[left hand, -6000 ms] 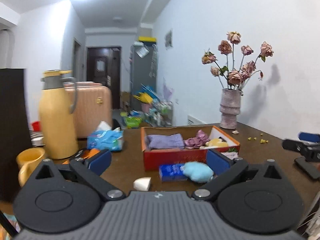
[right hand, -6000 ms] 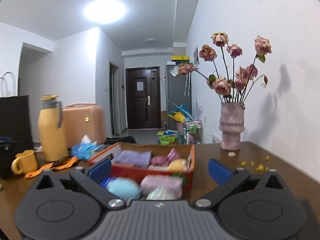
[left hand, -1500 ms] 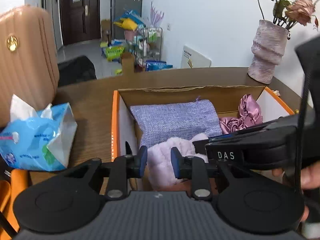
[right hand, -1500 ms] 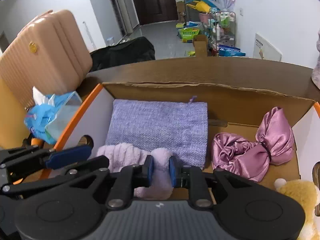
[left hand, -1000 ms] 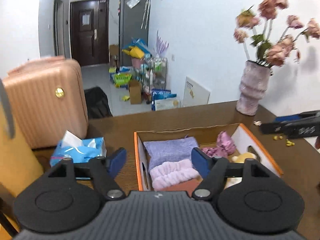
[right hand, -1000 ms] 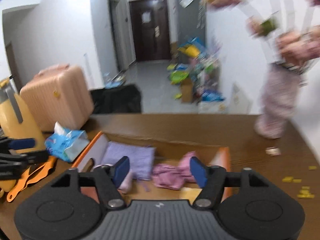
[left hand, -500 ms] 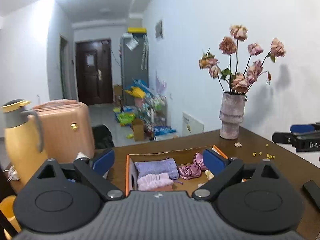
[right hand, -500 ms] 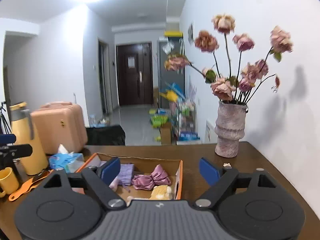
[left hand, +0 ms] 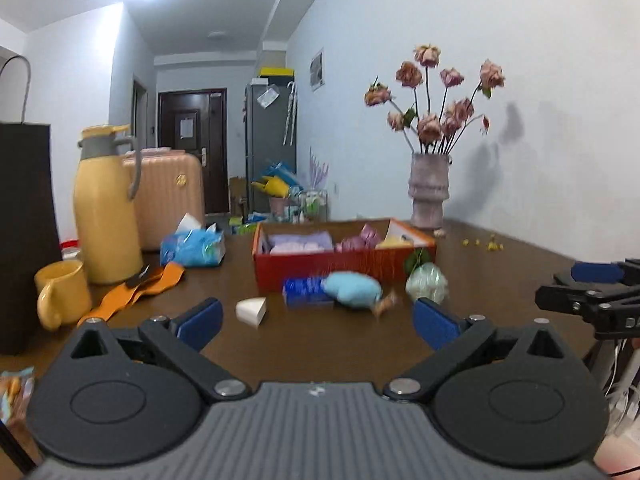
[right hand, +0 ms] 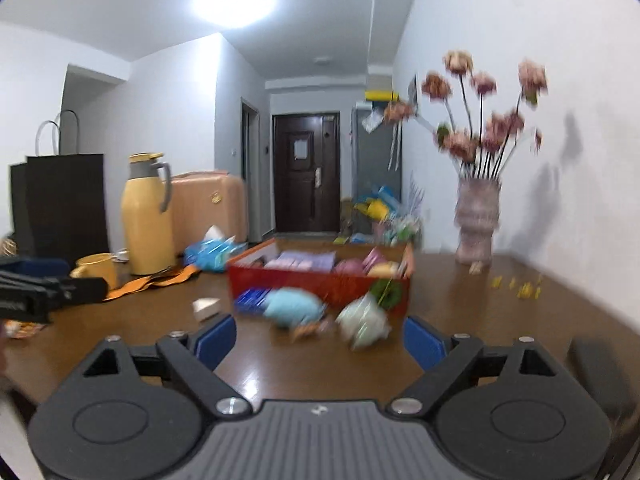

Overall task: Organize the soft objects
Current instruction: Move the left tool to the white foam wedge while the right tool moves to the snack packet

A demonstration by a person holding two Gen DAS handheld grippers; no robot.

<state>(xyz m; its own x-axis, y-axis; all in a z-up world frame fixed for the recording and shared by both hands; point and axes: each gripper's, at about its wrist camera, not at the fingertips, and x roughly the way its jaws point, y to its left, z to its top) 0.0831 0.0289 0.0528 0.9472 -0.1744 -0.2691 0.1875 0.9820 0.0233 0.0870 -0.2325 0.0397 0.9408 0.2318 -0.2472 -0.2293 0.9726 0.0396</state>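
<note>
Fingers on both grippers are spread wide and still opening, nothing between them. Left gripper (left hand: 316, 322) and right gripper (right hand: 318, 338) both hover low over the brown table (left hand: 500, 276), back from the orange box (left hand: 340, 266).

That box already has a lilac cloth (left hand: 298, 239), a pinkish fluffy thing (left hand: 300, 248) and a purple satin bow (left hand: 362, 238) in it. Loose in front of it: a light blue plush (left hand: 352, 289) lying against a blue packet (left hand: 306, 294), a pale green bundle (left hand: 426, 282) just right of that, and a white wedge (left hand: 251, 311) off to the left (sponge maybe, can't tell).

Clutter on the left side: yellow thermos (left hand: 106, 208), yellow mug (left hand: 62, 298), orange strap (left hand: 132, 294), tissue pack (left hand: 192, 246). Vase of dried roses (left hand: 429, 196) stands behind the box by the wall.
</note>
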